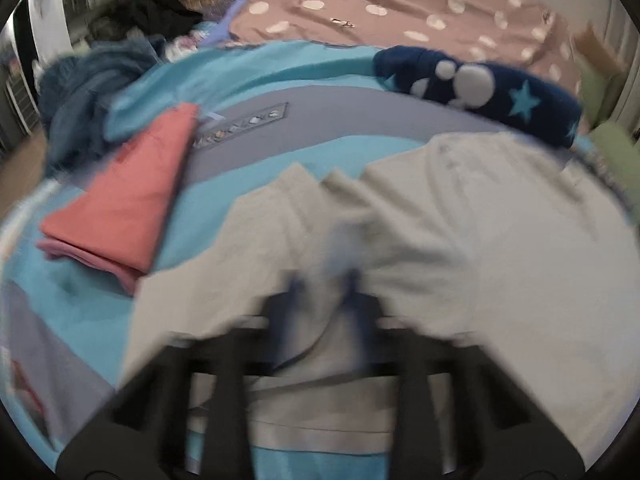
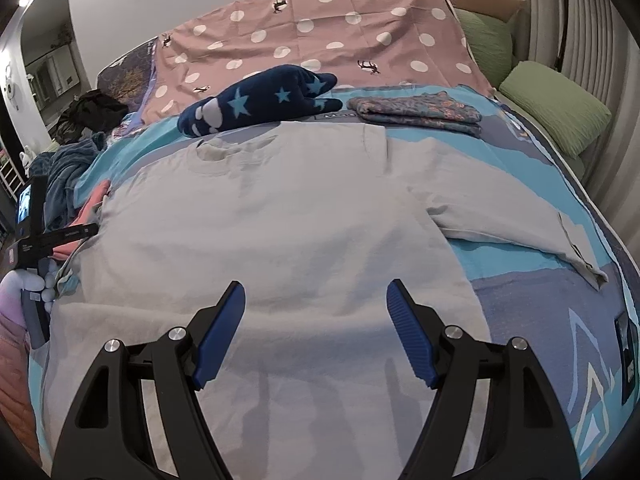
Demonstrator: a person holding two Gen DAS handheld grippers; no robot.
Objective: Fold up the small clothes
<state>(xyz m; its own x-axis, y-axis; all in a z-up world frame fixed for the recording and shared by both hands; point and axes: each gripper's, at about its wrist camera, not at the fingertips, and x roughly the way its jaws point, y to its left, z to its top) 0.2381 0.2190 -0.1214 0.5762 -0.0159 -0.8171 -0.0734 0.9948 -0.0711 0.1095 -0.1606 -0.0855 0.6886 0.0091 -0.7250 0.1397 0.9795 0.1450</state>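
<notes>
A pale grey long-sleeved shirt (image 2: 260, 216) lies spread flat on the bed, collar far, one sleeve (image 2: 512, 224) stretched to the right. My right gripper (image 2: 316, 300) is open and empty, hovering over the shirt's near hem. My left gripper (image 1: 322, 280) shows blurred in the left wrist view, its blue fingers close together with a fold of the grey shirt (image 1: 460, 220) pinched between them at the shirt's left side. The left gripper's body (image 2: 36, 240) shows at the left edge of the right wrist view.
A folded coral garment (image 1: 128, 196) lies left of the shirt. A navy star-print garment (image 2: 256, 100) and a folded patterned cloth (image 2: 420, 112) lie beyond the collar. A blue crumpled pile (image 2: 64, 176), green pillows (image 2: 556, 104) and a pink dotted sheet (image 2: 320, 32) surround them.
</notes>
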